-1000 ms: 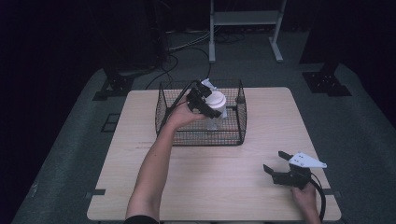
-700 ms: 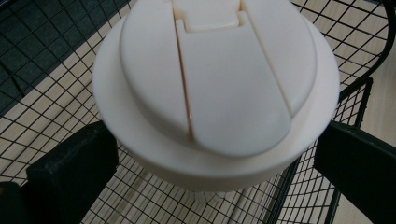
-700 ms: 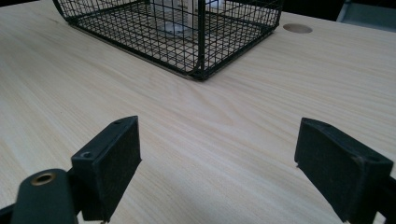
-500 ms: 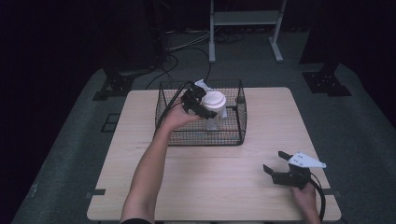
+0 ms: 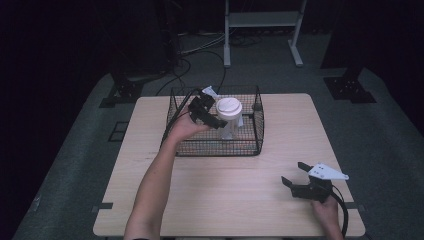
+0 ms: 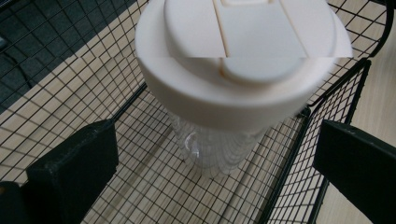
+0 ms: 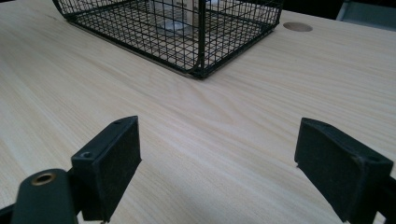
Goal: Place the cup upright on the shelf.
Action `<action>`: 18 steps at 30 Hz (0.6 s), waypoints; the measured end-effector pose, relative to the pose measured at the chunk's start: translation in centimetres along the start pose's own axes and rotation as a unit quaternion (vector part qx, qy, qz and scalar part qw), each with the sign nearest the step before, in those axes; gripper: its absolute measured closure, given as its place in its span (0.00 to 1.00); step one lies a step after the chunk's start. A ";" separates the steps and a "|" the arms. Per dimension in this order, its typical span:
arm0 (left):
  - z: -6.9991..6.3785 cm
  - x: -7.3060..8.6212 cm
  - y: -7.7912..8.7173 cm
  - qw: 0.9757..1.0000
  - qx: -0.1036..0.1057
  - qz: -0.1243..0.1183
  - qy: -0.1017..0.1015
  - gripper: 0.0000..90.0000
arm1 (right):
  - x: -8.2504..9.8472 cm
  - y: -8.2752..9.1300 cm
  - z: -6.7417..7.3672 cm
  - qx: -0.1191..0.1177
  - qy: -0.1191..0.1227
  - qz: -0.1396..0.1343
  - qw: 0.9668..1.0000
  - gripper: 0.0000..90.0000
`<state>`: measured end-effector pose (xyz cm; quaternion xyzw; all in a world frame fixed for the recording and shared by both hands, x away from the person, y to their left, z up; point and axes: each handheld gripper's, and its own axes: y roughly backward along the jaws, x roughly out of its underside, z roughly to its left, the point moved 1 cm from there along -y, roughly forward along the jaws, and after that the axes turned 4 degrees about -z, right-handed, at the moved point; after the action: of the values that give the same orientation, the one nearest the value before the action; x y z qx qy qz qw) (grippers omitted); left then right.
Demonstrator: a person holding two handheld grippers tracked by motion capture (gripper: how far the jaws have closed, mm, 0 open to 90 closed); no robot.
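Left gripper view: top edge cut off the far part of the white lid [image 6: 238, 56]; clear cup body [image 6: 215, 151] below it mostly hidden by the lid. Right gripper view: wire basket [image 7: 196, 32] cropped at the top edge, the cup inside it blurred behind mesh.

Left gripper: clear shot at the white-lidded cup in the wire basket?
Probably yes. The left gripper hangs open beside the cup, its fingers apart on either side, nothing between them. The basket is open-topped, though its walls sit close.
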<state>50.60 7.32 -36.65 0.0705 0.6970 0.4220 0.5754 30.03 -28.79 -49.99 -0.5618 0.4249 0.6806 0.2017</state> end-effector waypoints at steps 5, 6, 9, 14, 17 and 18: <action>-0.3 0.3 0.7 1.000 -0.003 0.000 -0.001 0.00 | 0.0 0.0 0.1 0.002 -0.001 0.002 1.000 0.15; -0.4 0.4 0.8 1.000 -0.003 0.000 -0.002 0.00 | 0.0 0.0 0.1 0.002 -0.001 0.002 1.000 0.15; -0.5 0.7 1.3 1.000 -0.005 -0.001 -0.005 0.00 | 0.0 0.0 0.1 0.003 0.000 0.002 1.000 0.15; -0.9 1.2 2.0 1.000 -0.011 -0.006 -0.008 0.00 | 0.0 0.0 0.0 0.003 -0.003 0.000 1.000 0.15; -1.1 1.5 2.3 1.000 -0.011 -0.008 -0.009 0.00 | 0.0 0.0 0.0 0.003 -0.002 0.000 1.000 0.15; -1.2 1.6 2.4 1.000 -0.011 -0.008 -0.011 0.00 | 0.0 0.0 0.0 0.003 -0.002 0.000 1.000 0.15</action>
<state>48.08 9.18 -36.23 0.0633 0.6869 0.4239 0.5869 30.03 -28.80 -50.00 -0.5594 0.4267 0.6805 0.2048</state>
